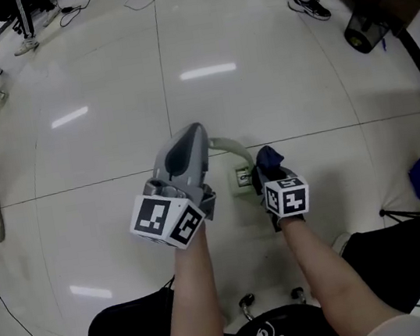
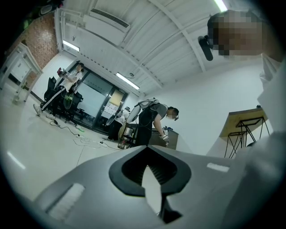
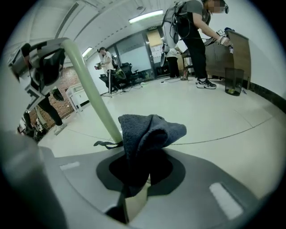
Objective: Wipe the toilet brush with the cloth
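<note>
Floor (image 1: 261, 92) of pale glossy tile filled most of the head view. The work was held in the air above it, with no counter under the brush.

The left tongs (image 1: 189, 147) sat near 7 o'clock from the centre of that view. They were angled up toward 1 o'clock, probably to steady the toilet brush (image 1: 226, 145) as an anchor. Its pale green handle arced from their tip down toward 4 o'clock. The right tongs (image 1: 267, 168) sat near 5 o'clock, closed on a dark blue cloth (image 1: 268, 157). The cloth bunched out at their 12 o'clock, just beside the handle, likely so that the fold could be drawn along it.

The head view hid the brush head and both pairs of jaws beneath the marker cubes. The right gripper view made up part of this. It showed the cloth pinched deep in the slot, with its free fold flopping forward. The handle rose from the cloth's 9 o'clock side toward 11 o'clock, where its bent top ran into the left tongs. The left gripper view looked up at ceiling and showed no brush beyond the jaws. Its jaws stood narrow with only a pale sliver between them, which I judged to be the handle, gripped.
</note>
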`<state>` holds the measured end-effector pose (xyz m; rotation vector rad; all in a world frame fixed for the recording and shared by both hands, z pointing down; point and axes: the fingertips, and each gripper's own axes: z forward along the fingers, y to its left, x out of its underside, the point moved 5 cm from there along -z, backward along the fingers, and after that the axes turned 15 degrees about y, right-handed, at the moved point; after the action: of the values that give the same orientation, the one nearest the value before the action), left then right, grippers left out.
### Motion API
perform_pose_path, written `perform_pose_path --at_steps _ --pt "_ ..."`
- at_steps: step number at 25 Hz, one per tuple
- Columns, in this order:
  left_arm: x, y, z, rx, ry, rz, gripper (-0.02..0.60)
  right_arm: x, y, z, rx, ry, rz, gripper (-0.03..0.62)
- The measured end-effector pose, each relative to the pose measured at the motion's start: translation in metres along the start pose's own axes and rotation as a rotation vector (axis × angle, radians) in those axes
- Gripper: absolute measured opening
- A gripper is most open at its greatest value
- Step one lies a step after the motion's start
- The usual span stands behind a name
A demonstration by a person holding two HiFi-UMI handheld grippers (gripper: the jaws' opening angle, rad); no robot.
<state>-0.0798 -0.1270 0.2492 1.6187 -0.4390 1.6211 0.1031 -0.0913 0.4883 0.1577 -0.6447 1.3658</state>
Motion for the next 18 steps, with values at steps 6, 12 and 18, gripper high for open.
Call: perform_pose_path --at_steps 6,12,18 --pt "0.004 -0.004 -0.001 -0.007 0.004 0.044 0.006 0.034 -0.013 0.012 -0.020 0.108 -0.013 0.061" --pt "0.002 -0.002 -0.001 0.003 0.036 0.065 0.006 0.031 0.042 -0.032 -0.098 -0.007 -0.174 0.061" --pt "-0.001 -0.005 -0.004 0.030 0.086 0.070 0.006 -0.036 0.144 -0.087 -0.240 -0.191 -0.591 0.061"
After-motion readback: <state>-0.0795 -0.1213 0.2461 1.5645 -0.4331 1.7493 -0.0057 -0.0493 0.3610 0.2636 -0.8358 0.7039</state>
